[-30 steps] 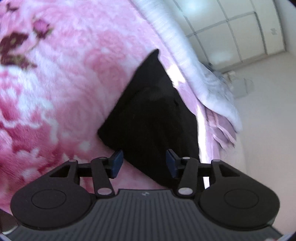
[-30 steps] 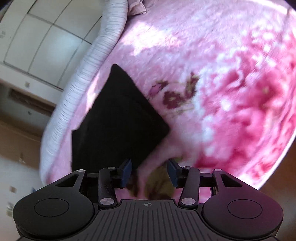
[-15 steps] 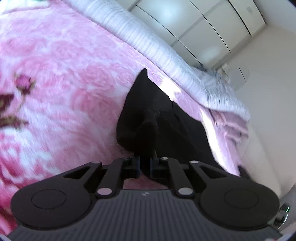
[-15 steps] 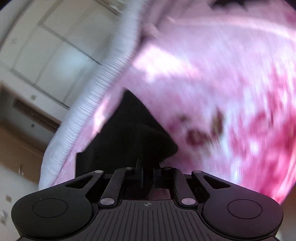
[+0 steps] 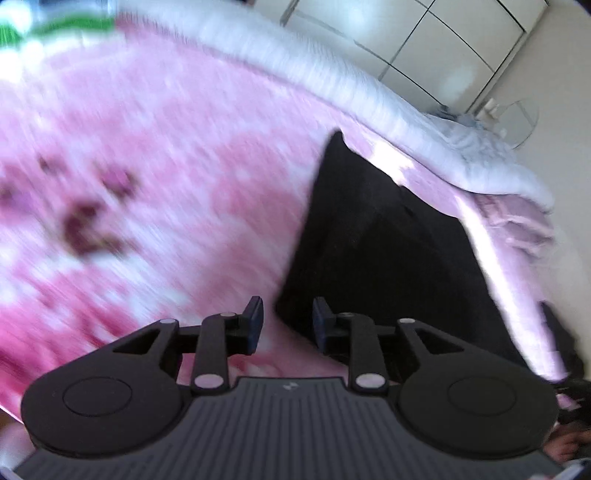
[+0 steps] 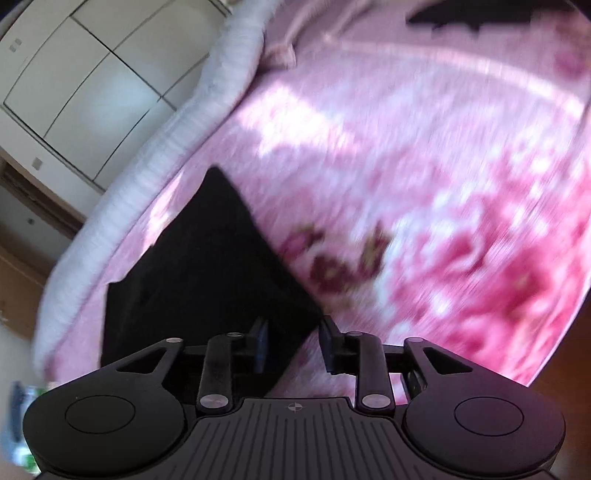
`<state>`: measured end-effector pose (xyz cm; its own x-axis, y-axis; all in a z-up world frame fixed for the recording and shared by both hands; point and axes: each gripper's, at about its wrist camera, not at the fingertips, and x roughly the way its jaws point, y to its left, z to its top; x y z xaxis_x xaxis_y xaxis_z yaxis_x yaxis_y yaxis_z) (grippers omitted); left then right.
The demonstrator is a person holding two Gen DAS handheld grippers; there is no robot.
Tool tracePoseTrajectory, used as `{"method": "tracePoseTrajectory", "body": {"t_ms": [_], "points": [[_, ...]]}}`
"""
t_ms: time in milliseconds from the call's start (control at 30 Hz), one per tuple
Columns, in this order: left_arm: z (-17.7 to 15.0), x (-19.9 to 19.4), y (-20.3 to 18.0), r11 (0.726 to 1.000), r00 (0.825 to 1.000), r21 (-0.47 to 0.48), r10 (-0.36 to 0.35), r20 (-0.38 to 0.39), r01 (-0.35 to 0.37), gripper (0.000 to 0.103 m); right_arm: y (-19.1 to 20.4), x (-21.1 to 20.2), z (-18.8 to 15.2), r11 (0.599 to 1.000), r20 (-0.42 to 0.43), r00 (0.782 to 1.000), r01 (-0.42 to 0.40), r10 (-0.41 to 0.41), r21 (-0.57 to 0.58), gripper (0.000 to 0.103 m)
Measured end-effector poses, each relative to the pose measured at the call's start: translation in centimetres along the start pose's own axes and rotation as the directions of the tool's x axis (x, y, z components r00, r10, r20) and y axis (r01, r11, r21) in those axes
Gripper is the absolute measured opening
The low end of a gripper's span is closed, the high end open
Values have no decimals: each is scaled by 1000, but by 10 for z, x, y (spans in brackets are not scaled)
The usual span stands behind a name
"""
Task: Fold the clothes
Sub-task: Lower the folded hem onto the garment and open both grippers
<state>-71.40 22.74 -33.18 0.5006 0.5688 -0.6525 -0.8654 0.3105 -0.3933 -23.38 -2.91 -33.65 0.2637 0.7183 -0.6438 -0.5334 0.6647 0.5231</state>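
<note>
Left tongs [image 5: 283, 325] are parted, nothing gripped; a corner of the folded black garment [image 5: 384, 251] is seen between the tips. Right tongs [image 6: 293, 345] likewise parted, empty, at its other near corner. Garment lies ahead on the pink floral blanket [image 6: 424, 177].

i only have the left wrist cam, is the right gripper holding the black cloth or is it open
observer: open. The right gripper shows a clear gap and nothing is pinched in it.
operator: where is it over the cloth
observer: at one corner of the black cloth, with pink blanket to its right. The cloth's edge shows through the gap.
operator: any other clothes around
observer: yes, another dark piece lies at the far side of the blanket, well apart from this one.
</note>
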Motion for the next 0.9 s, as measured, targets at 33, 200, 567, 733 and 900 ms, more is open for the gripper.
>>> {"method": "tracePoseTrajectory", "body": {"t_ms": [33, 200, 567, 733, 900], "points": [[-1, 2, -8, 999, 1000, 40, 8, 5, -8, 23, 11, -6, -2, 997, 47, 998, 40, -37, -67, 30], [-4, 17, -49, 967, 999, 249, 39, 37, -47, 23, 56, -4, -23, 918, 151, 986, 128, -75, -375, 30], [1, 47, -81, 915, 987, 379, 161, -27, -139, 16, 76, 40, -51, 762, 79, 968, 236, -237, -604, 30], [-10, 41, -87, 903, 992, 421, 120, -44, -91, 17, 83, 18, -53, 785, 112, 979, 204, -171, -584, 30], [-16, 37, -99, 891, 982, 439, 169, -85, -116, 18, 74, 29, -57, 790, 31, 968, 220, -247, -572, 30]]}}
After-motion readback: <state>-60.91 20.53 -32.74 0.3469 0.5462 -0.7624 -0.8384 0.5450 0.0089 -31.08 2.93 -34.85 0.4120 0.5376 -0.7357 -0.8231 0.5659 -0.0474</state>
